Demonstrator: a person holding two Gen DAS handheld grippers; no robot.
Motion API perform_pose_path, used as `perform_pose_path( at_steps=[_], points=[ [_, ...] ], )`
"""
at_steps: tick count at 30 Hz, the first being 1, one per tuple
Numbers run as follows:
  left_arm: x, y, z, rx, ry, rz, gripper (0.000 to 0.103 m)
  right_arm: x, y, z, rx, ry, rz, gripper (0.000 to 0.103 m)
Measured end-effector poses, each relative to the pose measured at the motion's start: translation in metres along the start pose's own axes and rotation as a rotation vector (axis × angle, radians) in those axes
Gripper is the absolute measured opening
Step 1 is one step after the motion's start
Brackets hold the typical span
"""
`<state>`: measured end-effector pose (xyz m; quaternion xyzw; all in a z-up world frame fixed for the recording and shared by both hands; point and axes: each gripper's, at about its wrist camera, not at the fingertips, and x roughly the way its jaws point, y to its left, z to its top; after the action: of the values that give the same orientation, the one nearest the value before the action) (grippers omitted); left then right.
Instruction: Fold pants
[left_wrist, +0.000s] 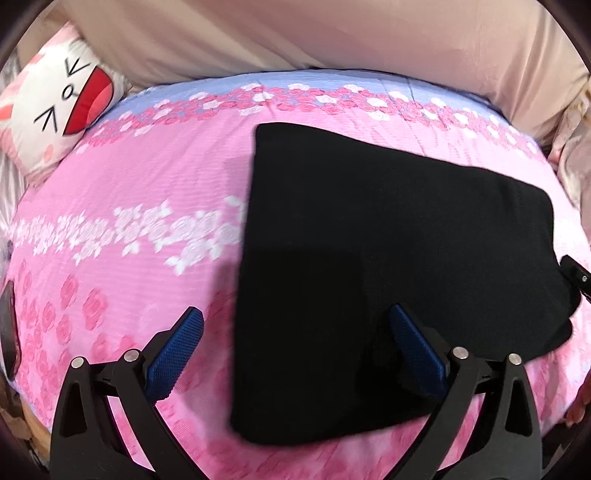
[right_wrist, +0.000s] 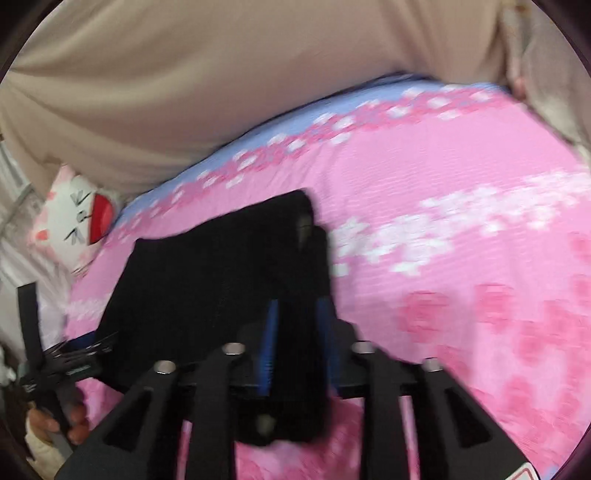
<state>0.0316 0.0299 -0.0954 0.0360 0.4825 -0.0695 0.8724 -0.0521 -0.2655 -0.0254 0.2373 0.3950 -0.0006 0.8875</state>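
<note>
1. Left tool (left_wrist: 295, 312): its jaws are wide, the blue ribbed pads (left_wrist: 177, 354) at 7 and 5 o'clock of its own view, gripping nothing. The 5 o'clock pad hovers over the pants' near part, the other over bare bed cover.
2. Right tool (right_wrist: 297, 325): its jaws stand at a narrow gap. Black cloth shows between the blue pads, which do not seem to clamp it, though the view is blurred.
3. A hand (right_wrist: 55, 424) at 8 o'clock of the right view holds the left tool's handle. The small white print on that tool is too blurred to read. A red-edged label (right_wrist: 519, 474) at 5 o'clock is cut off and unreadable.
4. Pants (left_wrist: 388, 258): black, folded into a flat block, lying on the bed. They run from 6 to 2 o'clock in the left view. No tag or brand can be read on them.
5. Bed cover (left_wrist: 129, 295): pink with rose bands, with a blue strip along its far edge.
6. Pillow (left_wrist: 55, 110) at 10 o'clock carries a drawn cartoon cat face with a red open mouth and no lettering.
7. Beige sheet (left_wrist: 295, 33) fills 12 o'clock, behind the bed.
</note>
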Motion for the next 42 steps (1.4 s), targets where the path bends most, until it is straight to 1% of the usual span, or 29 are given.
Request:
perform_pose_path(
  at_steps=[1, 4, 6, 8, 9, 10, 11, 12, 13, 14, 15, 16, 17, 18, 19, 20, 22, 24, 25, 27, 29, 30, 32, 34, 35, 37, 39, 41, 42],
  points=[
    [-0.004, 0.008, -0.003, -0.023, 0.003, -0.015, 0.098, -0.003, -0.005, 0.0, 0.007, 0.003, 0.017, 0.046],
    [-0.006, 0.036, -0.011, -0.113, 0.044, -0.07, 0.098, -0.01, -0.014, -0.007, 0.086, 0.039, 0.135, 0.048],
    [0.003, 0.053, -0.019, -0.2, 0.091, -0.167, 0.098, -0.002, -0.012, -0.016, 0.13, 0.08, 0.204, 0.055],
    [0.011, 0.063, -0.025, -0.271, 0.123, -0.23, 0.098, 0.006, -0.005, -0.024, 0.131, 0.11, 0.219, 0.056],
    [0.01, 0.066, -0.027, -0.29, 0.104, -0.248, 0.098, 0.009, -0.001, -0.027, 0.117, 0.105, 0.204, 0.057],
    [0.009, 0.063, -0.027, -0.27, 0.092, -0.24, 0.093, 0.007, 0.003, -0.029, 0.094, 0.099, 0.189, 0.053],
    [0.009, 0.06, -0.026, -0.236, 0.086, -0.238, 0.086, 0.008, 0.01, -0.028, 0.063, 0.102, 0.152, 0.026],
    [0.007, 0.056, -0.025, -0.204, 0.08, -0.256, 0.072, 0.004, 0.013, -0.026, 0.058, 0.101, 0.157, 0.019],
    [0.004, 0.054, -0.024, -0.197, 0.081, -0.278, 0.061, -0.004, 0.014, -0.025, 0.054, 0.086, 0.175, 0.018],
    [0.0, 0.052, -0.023, -0.186, 0.081, -0.285, 0.061, -0.012, 0.018, -0.021, 0.036, 0.065, 0.18, 0.018],
    [-0.004, 0.049, -0.022, -0.161, 0.072, -0.257, 0.065, -0.015, 0.021, -0.02, 0.012, 0.059, 0.171, 0.017],
    [-0.005, 0.045, -0.021, -0.14, 0.057, -0.199, 0.079, -0.012, 0.02, -0.021, -0.005, 0.066, 0.16, 0.017],
    [-0.003, 0.044, -0.022, -0.133, 0.056, -0.168, 0.086, 0.001, 0.013, -0.026, -0.014, 0.102, 0.116, 0.018],
    [0.002, 0.042, -0.024, -0.13, 0.057, -0.138, 0.091, 0.012, 0.004, -0.031, 0.005, 0.134, 0.102, 0.019],
    [0.003, 0.043, -0.025, -0.133, 0.062, -0.147, 0.091, 0.013, -0.008, -0.035, 0.079, 0.132, 0.159, 0.019],
    [0.003, 0.042, -0.026, -0.144, 0.066, -0.148, 0.091, 0.009, -0.011, -0.035, 0.116, 0.131, 0.185, 0.021],
    [-0.003, 0.042, -0.025, -0.147, 0.068, -0.134, 0.094, -0.004, -0.008, -0.031, 0.121, 0.107, 0.179, 0.033],
    [-0.005, 0.042, -0.024, -0.158, 0.077, -0.115, 0.098, -0.018, -0.001, -0.025, 0.08, 0.06, 0.101, 0.073],
    [-0.006, 0.044, -0.022, -0.172, 0.082, -0.129, 0.098, -0.024, 0.002, -0.022, 0.061, 0.04, 0.072, 0.078],
    [-0.005, 0.049, -0.022, -0.21, 0.105, -0.218, 0.098, -0.026, 0.003, -0.018, 0.065, 0.032, 0.082, 0.078],
    [0.004, 0.055, -0.019, -0.267, 0.145, -0.313, 0.098, -0.015, 0.0, -0.017, 0.121, 0.063, 0.153, 0.08],
    [0.013, 0.058, -0.021, -0.318, 0.188, -0.362, 0.098, -0.007, -0.005, -0.016, 0.144, 0.085, 0.169, 0.08],
    [0.011, 0.062, -0.022, -0.353, 0.161, -0.378, 0.098, 0.014, -0.009, -0.02, 0.181, 0.154, 0.172, 0.08],
    [0.016, 0.061, -0.02, -0.35, 0.179, -0.392, 0.098, 0.03, -0.011, -0.028, 0.203, 0.214, 0.179, 0.081],
    [0.016, 0.06, -0.019, -0.348, 0.17, -0.39, 0.098, 0.029, -0.01, -0.03, 0.211, 0.184, 0.198, 0.087],
    [0.02, 0.056, -0.013, -0.331, 0.166, -0.374, 0.098, 0.033, -0.007, -0.031, 0.236, 0.2, 0.248, 0.089],
    [0.024, 0.048, -0.008, -0.306, 0.156, -0.37, 0.098, 0.036, -0.003, -0.03, 0.236, 0.181, 0.256, 0.091],
    [0.031, 0.042, -0.004, -0.287, 0.157, -0.413, 0.092, 0.041, -0.001, -0.028, 0.244, 0.164, 0.268, 0.09],
    [0.032, 0.038, -0.002, -0.28, 0.158, -0.42, 0.087, 0.044, 0.0, -0.026, 0.245, 0.162, 0.271, 0.085]
  ],
)
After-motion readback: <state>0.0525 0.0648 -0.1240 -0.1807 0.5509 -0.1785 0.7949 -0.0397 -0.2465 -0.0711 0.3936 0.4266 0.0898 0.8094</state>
